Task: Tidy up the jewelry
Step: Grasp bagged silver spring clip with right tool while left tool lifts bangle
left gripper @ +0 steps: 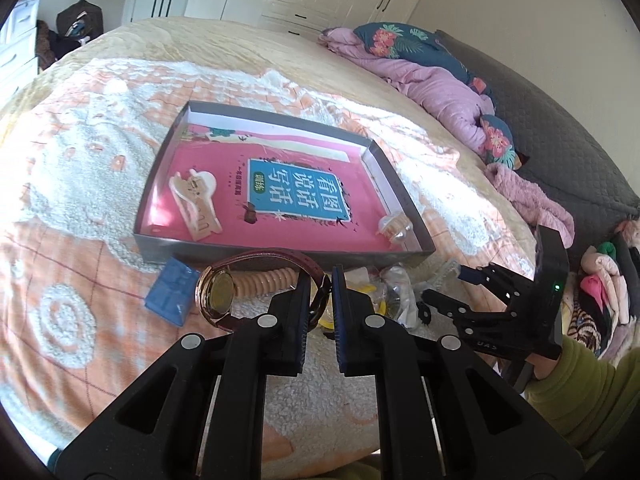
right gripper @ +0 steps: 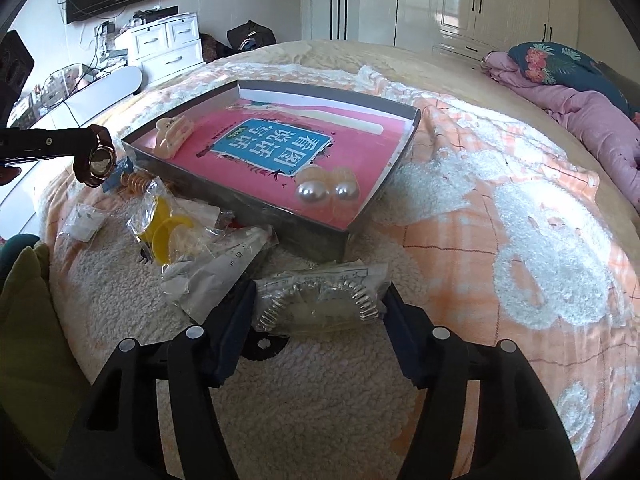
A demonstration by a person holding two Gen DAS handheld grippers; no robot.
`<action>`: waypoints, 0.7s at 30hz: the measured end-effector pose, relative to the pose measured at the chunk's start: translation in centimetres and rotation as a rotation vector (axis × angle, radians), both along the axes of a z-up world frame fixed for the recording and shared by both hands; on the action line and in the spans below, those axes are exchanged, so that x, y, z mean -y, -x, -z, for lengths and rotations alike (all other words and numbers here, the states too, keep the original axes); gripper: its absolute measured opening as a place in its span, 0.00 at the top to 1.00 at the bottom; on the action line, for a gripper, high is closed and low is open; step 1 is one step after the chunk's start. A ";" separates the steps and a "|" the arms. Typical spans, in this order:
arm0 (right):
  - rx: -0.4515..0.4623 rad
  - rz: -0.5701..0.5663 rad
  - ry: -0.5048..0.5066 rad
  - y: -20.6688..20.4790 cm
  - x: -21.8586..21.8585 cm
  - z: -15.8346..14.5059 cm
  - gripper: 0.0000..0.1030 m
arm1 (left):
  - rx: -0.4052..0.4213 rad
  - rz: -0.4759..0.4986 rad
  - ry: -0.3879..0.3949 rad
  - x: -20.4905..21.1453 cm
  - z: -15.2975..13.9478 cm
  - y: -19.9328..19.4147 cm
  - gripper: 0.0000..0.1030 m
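Maroon-strapped watch (left gripper: 224, 292) pinched in left fingers (left gripper: 320, 280); right fingers (right gripper: 320, 304) – bagged silver comb (right gripper: 316, 300) between, contact unclear.

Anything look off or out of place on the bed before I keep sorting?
Nothing damaged or spilled. The tray holds only a hair claw and pearl earrings; several bagged pieces lie loose on the blanket beside it. The watch hangs by its strap from the left gripper.
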State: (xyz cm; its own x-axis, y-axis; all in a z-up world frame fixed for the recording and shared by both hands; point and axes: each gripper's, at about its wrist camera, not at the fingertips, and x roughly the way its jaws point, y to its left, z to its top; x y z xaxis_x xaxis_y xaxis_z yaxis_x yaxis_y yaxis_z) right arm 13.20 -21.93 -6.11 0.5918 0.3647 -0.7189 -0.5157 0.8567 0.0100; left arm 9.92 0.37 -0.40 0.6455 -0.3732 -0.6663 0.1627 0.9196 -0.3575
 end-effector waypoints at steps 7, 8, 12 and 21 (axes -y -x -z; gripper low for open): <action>0.053 0.013 -0.053 0.9 0.8 -2.9 0.41 | 0.027 -0.034 0.017 -1.7 -1.5 0.0 0.96; 0.062 0.012 -0.058 0.9 0.8 -3.3 0.41 | 0.033 -0.038 0.017 -1.9 -1.8 -0.1 0.96; 0.093 0.001 -0.073 0.5 0.3 -4.5 0.41 | 0.048 -0.043 0.014 -2.5 -2.7 -0.6 0.96; 0.128 -0.003 -0.112 -1.4 -1.1 -5.9 0.41 | 0.076 -0.045 0.006 -2.8 -4.2 -3.1 0.95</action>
